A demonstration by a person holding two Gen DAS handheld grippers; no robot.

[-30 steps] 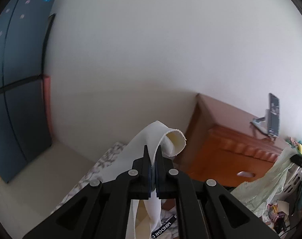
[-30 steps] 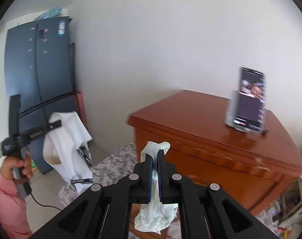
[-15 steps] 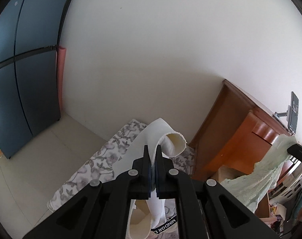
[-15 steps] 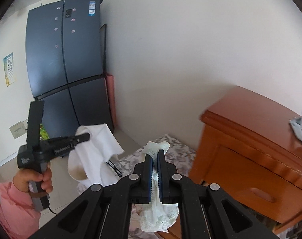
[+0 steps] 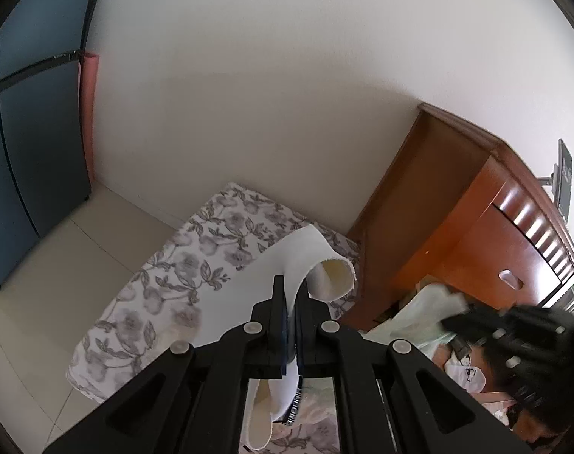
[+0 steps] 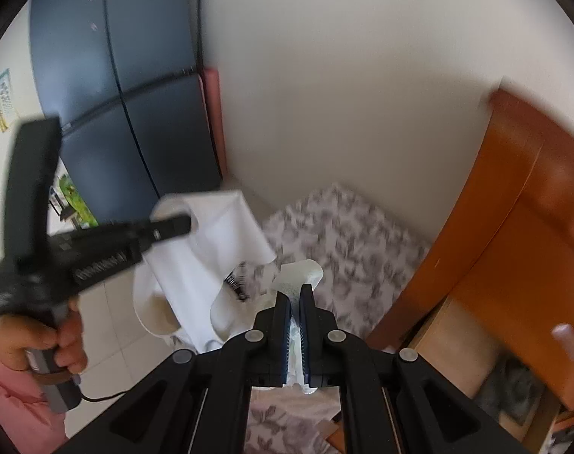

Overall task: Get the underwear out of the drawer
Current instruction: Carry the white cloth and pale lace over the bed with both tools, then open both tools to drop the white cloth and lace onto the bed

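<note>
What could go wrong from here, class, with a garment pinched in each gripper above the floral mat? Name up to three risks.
1. The left gripper pinches only a narrow fold of the white underwear; most of it hangs loose, so it might slip out.
2. The right gripper holds the pale mesh underwear by a thin edge, which could pull free.
3. The two garments hang close together over the floral mat and might tangle.

Mat [image 5: 196,265] between fridge [image 5: 30,151] and dresser [image 5: 457,219]

Motion-blurred right claw [image 5: 472,321] and pale lace underwear [image 5: 419,317]; drawer [image 6: 487,359] interior unclear.
</note>
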